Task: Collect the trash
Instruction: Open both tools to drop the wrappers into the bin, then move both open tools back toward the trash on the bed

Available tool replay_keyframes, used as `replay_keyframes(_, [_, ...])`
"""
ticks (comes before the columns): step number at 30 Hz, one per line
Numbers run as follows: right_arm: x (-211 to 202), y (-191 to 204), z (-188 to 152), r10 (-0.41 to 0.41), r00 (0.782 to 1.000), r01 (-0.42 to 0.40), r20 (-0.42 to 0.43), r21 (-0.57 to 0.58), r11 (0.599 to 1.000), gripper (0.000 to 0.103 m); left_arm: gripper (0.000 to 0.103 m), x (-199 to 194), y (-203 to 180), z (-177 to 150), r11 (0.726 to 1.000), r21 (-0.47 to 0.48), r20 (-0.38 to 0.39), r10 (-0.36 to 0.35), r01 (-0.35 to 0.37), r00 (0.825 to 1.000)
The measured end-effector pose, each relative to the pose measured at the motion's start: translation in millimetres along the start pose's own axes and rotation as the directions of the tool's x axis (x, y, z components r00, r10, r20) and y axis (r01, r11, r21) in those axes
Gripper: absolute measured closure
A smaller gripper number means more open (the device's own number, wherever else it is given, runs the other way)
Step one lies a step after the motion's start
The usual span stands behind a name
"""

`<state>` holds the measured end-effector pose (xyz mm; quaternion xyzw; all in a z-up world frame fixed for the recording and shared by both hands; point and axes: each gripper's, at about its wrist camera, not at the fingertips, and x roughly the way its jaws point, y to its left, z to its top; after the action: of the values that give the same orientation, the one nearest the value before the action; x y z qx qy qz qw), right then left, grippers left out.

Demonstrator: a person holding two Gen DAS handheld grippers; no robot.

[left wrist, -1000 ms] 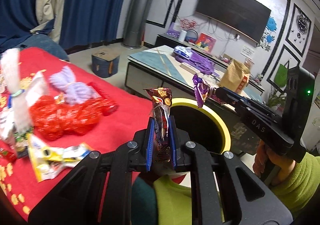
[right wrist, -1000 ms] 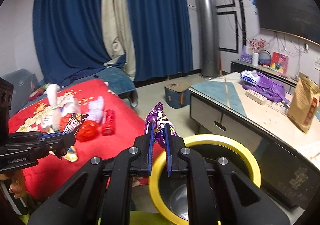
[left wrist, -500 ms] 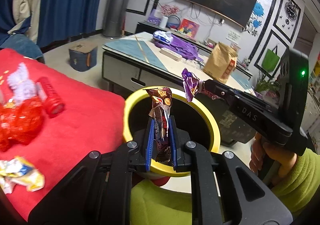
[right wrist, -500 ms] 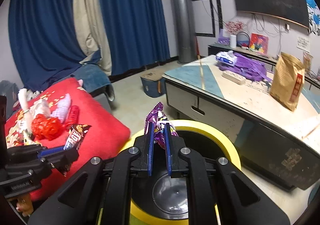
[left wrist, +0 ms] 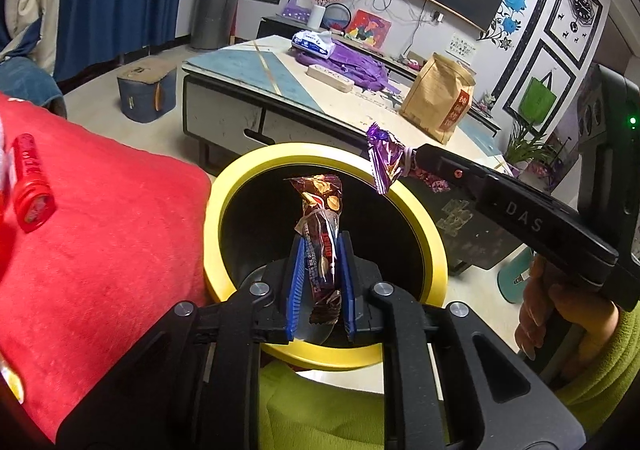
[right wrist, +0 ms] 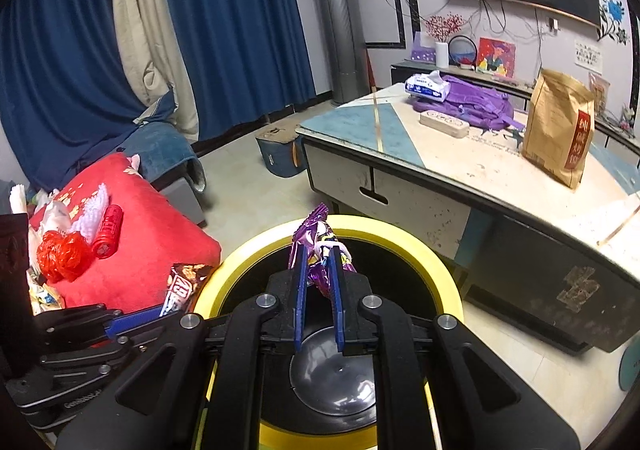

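Observation:
A black bin with a yellow rim (left wrist: pixel 224 190) stands open below both grippers. My left gripper (left wrist: pixel 320 246) is shut on a brown snack wrapper (left wrist: pixel 320 206) that stands upright over the bin mouth. My right gripper (right wrist: pixel 319 262) hangs over the same bin's rim (right wrist: pixel 400 238) with a purple wrapper (right wrist: pixel 316 234) between its blue pads. Its jaws are opening, and the wrapper still sits pinched at the tips. In the left wrist view the right gripper (left wrist: pixel 416 158) reaches in from the right, its purple wrapper (left wrist: pixel 384 162) above the far rim. The left gripper (right wrist: pixel 160 314) and brown wrapper (right wrist: pixel 184 286) show at lower left.
A red cloth (left wrist: pixel 100 230) left of the bin bears a red tube (left wrist: pixel 32 186), a red net bag (right wrist: pixel 60 254) and more wrappers. Behind the bin stands a low table (right wrist: pixel 440 170) with a brown paper bag (right wrist: pixel 560 130). A blue box (right wrist: pixel 276 154) sits on the floor.
Both grippers have moved forward and down until they hang over the bin mouth, each still carrying its wrapper. The red cloth and its trash have slid off to the left.

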<state>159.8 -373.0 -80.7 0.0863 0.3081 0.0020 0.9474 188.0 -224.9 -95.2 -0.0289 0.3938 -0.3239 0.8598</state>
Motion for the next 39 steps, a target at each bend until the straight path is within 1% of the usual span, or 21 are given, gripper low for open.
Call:
replay_keyframes(3, [3.3,-4.0,0.0,0.0,1.0,0.0,-0.007,0.015,1.0,0.088,0.092,7.4,0.9,0.8,1.0,-0.005,-0.013,-0.003,0.003,1.0])
replay_keyframes(4, [4.5,-5.8,-0.4,-0.001,1.0,0.001,-0.012,0.023,1.0,0.087,0.091,8.1,1.7,1.0,1.0,-0.011,-0.015,-0.002,0.002,1.0])
replay_keyframes(5, [4.7,-6.9,-0.1,0.0,1.0,0.0,-0.013,0.027,1.0,0.083,0.084,9.1,3.5,0.8,1.0,-0.018,-0.017,-0.001,0.001,1.0])
replay_keyframes(6, [4.8,-8.4,0.4,-0.001,1.0,0.001,-0.013,0.03,1.0,0.075,0.079,8.9,3.9,0.2,1.0,-0.022,-0.017,-0.002,0.002,1.0])
replay_keyframes(7, [4.2,-9.5,0.4,-0.006,1.0,0.007,-0.009,0.036,0.999,0.072,0.069,8.6,4.7,0.2,1.0,-0.027,-0.015,-0.003,0.003,1.0])
replay_keyframes(8, [3.7,-10.2,0.7,-0.005,1.0,0.005,-0.004,0.041,0.999,0.067,0.063,7.8,4.9,0.5,1.0,-0.027,-0.011,-0.004,0.004,1.0])
replay_keyframes(9, [3.4,-10.2,1.1,-0.005,1.0,0.005,-0.002,0.043,0.999,0.065,0.061,6.8,4.9,1.0,1.0,-0.026,-0.006,-0.002,0.002,1.0])
replay_keyframes(10, [2.7,-10.4,1.4,-0.008,1.0,0.008,0.001,0.042,0.999,0.065,0.056,5.7,5.1,1.0,1.0,-0.025,-0.002,-0.001,0.001,1.0])
replay_keyframes(12, [-0.2,-10.9,2.2,-0.012,1.0,0.012,0.012,0.044,0.999,0.06,0.045,2.0,6.7,1.8,0.999,-0.034,0.009,0.001,-0.001,1.0])
replay_keyframes(14, [-2.9,-10.9,3.2,-0.019,1.0,0.018,0.024,0.044,0.999,0.057,0.024,-2.5,9.0,1.9,0.999,-0.047,0.019,-0.002,0.003,1.0])
replay_keyframes(16, [-5.7,-11.4,4.4,-0.024,0.999,0.023,0.038,0.045,0.999,0.055,0.01,-7.1,10.2,1.9,0.998,-0.057,0.034,0.014,-0.012,0.999])
replay_keyframes(18, [-8.6,-11.5,5.6,-0.03,0.998,0.027,0.048,0.048,0.998,0.051,0.01,-13.4,13.1,2.2,0.997,-0.074,0.049,0.032,-0.028,0.998])
replay_keyframes(24, [-19.6,-6.4,8.7,-0.027,0.996,0.024,0.085,0.038,0.999,0.046,0.011,-37.8,16.5,5.1,0.992,-0.096,0.11,0.091,-0.081,0.99])
replay_keyframes(28, [-29.7,3.2,11.5,-0.007,0.993,0.004,0.118,0.019,1.0,0.044,0.01,-57.2,17.1,7.0,0.988,-0.09,0.158,0.139,-0.126,0.978])
replay_keyframes(30, [-35.0,8.5,13.2,0.008,0.991,-0.009,0.134,0.009,1.0,0.042,0.01,-65.3,18.2,6.1,0.986,-0.094,0.176,0.155,-0.14,0.972])
replay_keyframes(33, [-42.5,16.7,15.3,0.033,0.988,-0.033,0.151,-0.001,0.999,0.041,0.011,-75.4,20.0,7.2,0.982,-0.105,0.194,0.175,-0.157,0.965])
replay_keyframes(39, [-56.4,40.3,16.6,0.099,0.979,-0.091,0.177,-0.054,0.994,0.039,0.01,-103.2,27.7,5.6,0.969,-0.123,0.247,0.239,-0.214,0.939])
